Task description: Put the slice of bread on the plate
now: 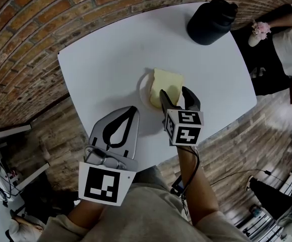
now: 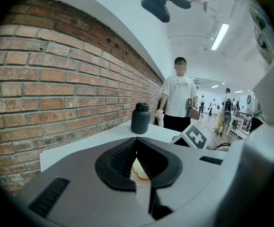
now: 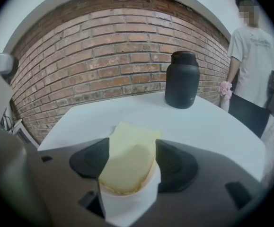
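A pale yellow slice of bread (image 1: 167, 87) lies flat on a small white plate (image 1: 144, 87) in the middle of the white table (image 1: 110, 54). My right gripper (image 1: 174, 91) stands open over the near end of the slice, one jaw on each side of it. In the right gripper view the bread (image 3: 129, 162) fills the gap between the two dark pads of that gripper (image 3: 133, 144), with the white plate (image 3: 127, 205) under it. My left gripper (image 1: 133, 109) is shut and holds nothing, left of the plate near the table's front edge. Through its jaws (image 2: 136, 141) a bit of bread (image 2: 139, 169) shows.
A tall black jug (image 1: 211, 21) stands at the table's far right corner, also visible from the grippers (image 2: 140, 118) (image 3: 181, 79). A person in a white shirt (image 3: 255, 65) stands just past that corner. A brick wall (image 3: 103, 56) runs behind the table.
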Demonstrator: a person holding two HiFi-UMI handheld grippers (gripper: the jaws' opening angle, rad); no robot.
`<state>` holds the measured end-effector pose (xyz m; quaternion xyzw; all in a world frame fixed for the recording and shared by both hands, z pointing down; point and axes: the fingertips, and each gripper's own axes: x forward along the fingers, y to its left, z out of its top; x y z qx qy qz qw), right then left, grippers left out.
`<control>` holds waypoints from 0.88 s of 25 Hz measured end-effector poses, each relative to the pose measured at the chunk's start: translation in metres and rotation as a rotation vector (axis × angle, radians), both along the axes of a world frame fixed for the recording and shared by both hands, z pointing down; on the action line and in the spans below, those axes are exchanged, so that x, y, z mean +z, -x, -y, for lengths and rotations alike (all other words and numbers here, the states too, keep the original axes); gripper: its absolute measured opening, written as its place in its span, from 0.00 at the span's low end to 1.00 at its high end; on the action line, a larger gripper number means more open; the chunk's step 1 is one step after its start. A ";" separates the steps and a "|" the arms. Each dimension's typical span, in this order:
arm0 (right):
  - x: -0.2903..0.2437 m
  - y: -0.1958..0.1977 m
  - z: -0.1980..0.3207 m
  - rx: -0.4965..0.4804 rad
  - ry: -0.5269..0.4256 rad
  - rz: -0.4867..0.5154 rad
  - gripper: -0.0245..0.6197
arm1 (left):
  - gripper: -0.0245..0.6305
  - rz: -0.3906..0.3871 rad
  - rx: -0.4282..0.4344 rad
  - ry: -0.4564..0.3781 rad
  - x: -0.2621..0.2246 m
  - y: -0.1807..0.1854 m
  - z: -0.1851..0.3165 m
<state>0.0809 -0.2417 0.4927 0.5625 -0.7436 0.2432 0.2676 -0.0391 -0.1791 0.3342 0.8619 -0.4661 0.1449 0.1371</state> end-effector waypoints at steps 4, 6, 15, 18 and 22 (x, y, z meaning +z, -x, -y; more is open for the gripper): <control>-0.009 -0.001 0.000 0.013 -0.019 0.023 0.51 | 0.05 -0.008 0.005 -0.008 -0.004 -0.002 -0.002; -0.012 0.001 -0.001 0.015 -0.026 0.039 0.51 | 0.05 -0.009 0.007 -0.008 -0.004 -0.003 -0.003; -0.022 0.001 -0.001 0.042 -0.047 0.085 0.26 | 0.05 -0.009 0.022 -0.003 -0.001 -0.009 -0.003; -0.024 -0.001 -0.002 0.047 -0.049 0.089 0.19 | 0.05 -0.012 0.023 0.004 0.003 -0.012 -0.002; -0.028 -0.003 -0.002 0.050 -0.058 0.092 0.14 | 0.05 -0.016 0.033 0.004 0.005 -0.017 0.000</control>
